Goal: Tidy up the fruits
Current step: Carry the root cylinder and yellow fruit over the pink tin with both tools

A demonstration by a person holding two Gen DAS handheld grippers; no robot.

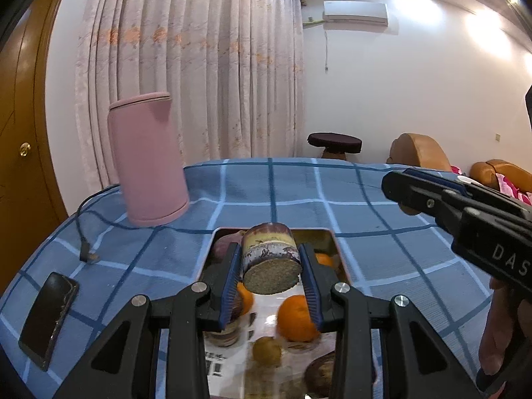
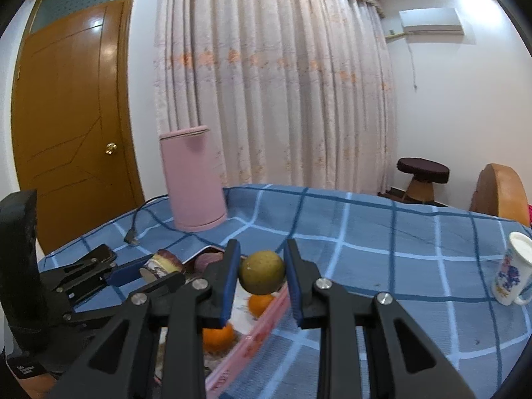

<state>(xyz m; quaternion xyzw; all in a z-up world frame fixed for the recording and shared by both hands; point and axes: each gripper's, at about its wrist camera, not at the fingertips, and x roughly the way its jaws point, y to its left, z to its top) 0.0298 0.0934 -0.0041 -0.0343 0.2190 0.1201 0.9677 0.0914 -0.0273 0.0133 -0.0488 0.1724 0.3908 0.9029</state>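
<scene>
A short purple-skinned cane piece (image 1: pixel 271 257) is being clamped between the blue pads of the left gripper (image 1: pixel 272 286), its cut end turned toward the camera and its body held above the pink-rimmed tray (image 1: pixel 340 259) that is lying beyond and beneath the fingertips. In the left wrist view, an orange (image 1: pixel 296 318) is being shown just inside the right-hand finger, a small brownish fruit (image 1: pixel 266 352) below it, and a purple fruit (image 1: pixel 226 246) past the left-hand finger at the tray's far end; a phone (image 1: pixel 50 319) and a cable (image 1: pixel 88 229) are being seen well to the left of the fingers on the blue checked cloth (image 1: pixel 365 206), with a pink cylinder (image 1: pixel 149 159) beyond them. Only the side of the right gripper (image 1: pixel 404 193) is being caught there, so its grip cannot be told from that view. In the right wrist view, a round green-brown fruit (image 2: pixel 262 272) is being held tight between the fingers of the right gripper (image 2: pixel 262 281), raised over the tray's near rim, with two oranges (image 2: pixel 261 304) below it. A white floral mug (image 2: pixel 512 269), hidden from the left camera, is being shown far to the right of the fingers, tilted on the cloth.
</scene>
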